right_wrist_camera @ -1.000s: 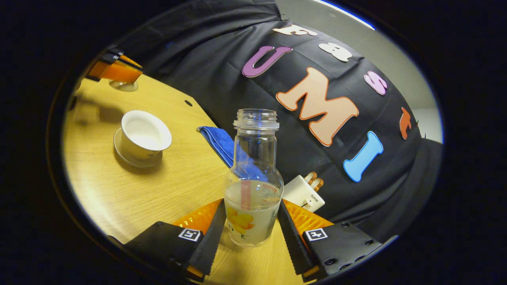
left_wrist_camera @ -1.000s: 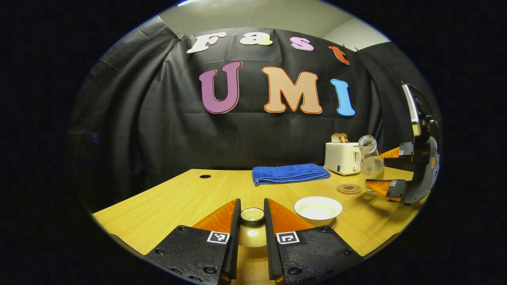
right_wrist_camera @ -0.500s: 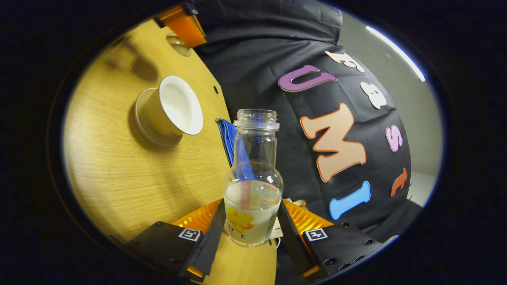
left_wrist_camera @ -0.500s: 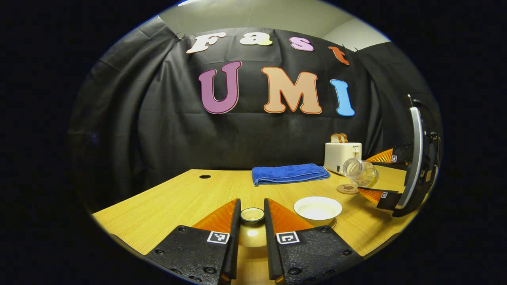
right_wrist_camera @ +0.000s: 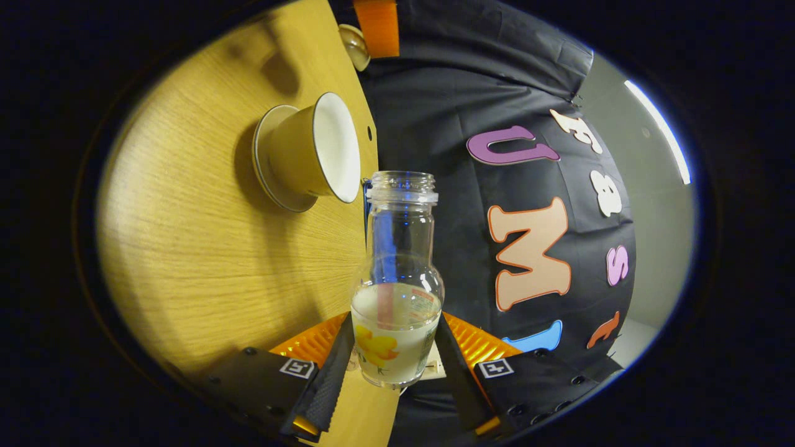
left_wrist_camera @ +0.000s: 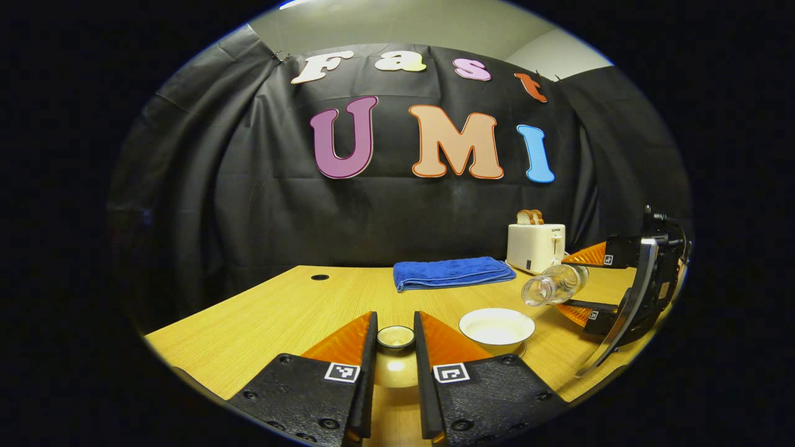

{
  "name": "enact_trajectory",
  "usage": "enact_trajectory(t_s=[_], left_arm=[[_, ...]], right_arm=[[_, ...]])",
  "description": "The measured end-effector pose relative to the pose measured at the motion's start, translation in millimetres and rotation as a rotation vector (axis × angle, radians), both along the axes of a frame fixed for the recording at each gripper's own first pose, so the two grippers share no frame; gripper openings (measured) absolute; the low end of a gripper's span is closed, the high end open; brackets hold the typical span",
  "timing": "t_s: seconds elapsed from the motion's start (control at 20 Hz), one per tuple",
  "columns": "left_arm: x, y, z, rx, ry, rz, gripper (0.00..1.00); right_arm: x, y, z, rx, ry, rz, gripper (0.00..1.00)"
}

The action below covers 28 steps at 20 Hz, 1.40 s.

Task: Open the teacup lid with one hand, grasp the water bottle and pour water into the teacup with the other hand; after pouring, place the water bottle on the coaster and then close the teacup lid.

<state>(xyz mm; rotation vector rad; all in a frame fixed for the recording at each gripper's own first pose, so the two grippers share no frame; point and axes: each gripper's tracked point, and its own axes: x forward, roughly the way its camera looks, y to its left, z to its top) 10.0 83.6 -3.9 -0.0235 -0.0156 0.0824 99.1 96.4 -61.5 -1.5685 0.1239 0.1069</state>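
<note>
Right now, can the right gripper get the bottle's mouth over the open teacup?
Probably yes. The right gripper holds the water bottle tipped toward the uncovered teacup, with bare table between; the left gripper keeps the lid aside.

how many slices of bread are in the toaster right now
2, side by side in the top of the white toaster at the back of the table, right of the blue towel. Both bread slices stick up.

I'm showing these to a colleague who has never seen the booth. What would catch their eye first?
Probably the glass water bottle, tipped nearly flat in the right gripper with its mouth toward the open white teacup on the wooden table. Closer in, the left gripper clamps the knob of the teacup lid, held off the cup.
</note>
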Motion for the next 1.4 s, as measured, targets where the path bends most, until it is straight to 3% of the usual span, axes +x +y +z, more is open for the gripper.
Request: enact_trajectory(t_s=[0.45, 1.05, 1.4], left_arm=[[0, -2, 0, 0.000, 0.000, -0.004, 0.28], [-1, -2, 0, -0.001, 0.001, -0.006, 0.28], [-1, -2, 0, -0.001, 0.000, -0.005, 0.27]], right_arm=[[3, 7, 13, -0.199, -0.017, 0.072, 0.78], [2, 11, 23, -0.294, -0.078, 0.107, 0.79], [4, 19, 33, -0.404, -0.148, 0.175, 0.79]])
